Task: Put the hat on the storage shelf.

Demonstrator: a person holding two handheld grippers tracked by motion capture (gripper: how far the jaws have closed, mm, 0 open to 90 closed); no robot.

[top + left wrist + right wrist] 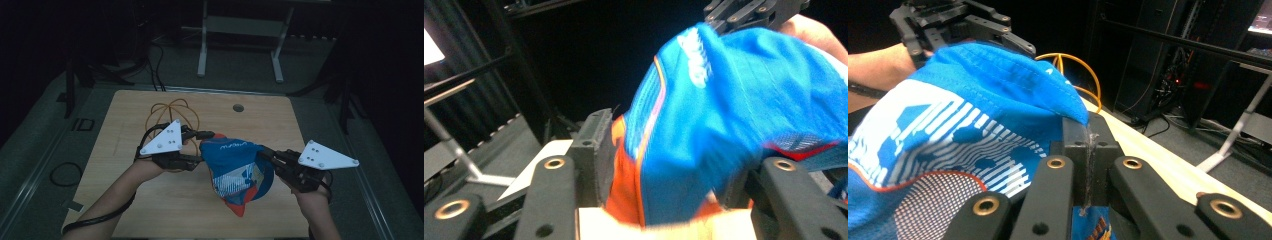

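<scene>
In the right gripper view the right gripper (1087, 150) has its two black jaws pressed together on a fold of blue fabric, with a thin edge of cloth pinched in the seam between them. In the left gripper view the left gripper (674, 165) has its jaws set apart with a bunched blue and orange part of the same cloth filling the space between them; the fabric touches both, so they grip it.

The thing held is a blue garment (237, 167), apparently a sports jersey, with white lettering near its top edge, a white striped print, a patch of white mesh bordered in red, and orange at its lower end. In the high view it hangs between the two grippers above the wooden desk (165, 210), stretched from the left gripper (200, 147) to the right gripper (265, 156), its orange tip drooping toward the near edge of the desk. Whether that tip touches the wood cannot be told.

Each gripper carries a pale three-cornered plate on top, and a forearm enters from the bottom of the high view behind each.

Behind the left gripper, on the far left part of the desk, stands an orange wire ball frame (172, 114). A small round hole (238, 107) sits in the desktop near its far edge. Beyond the desk a grey metal stand (240, 35) stands on the dark floor.
</scene>
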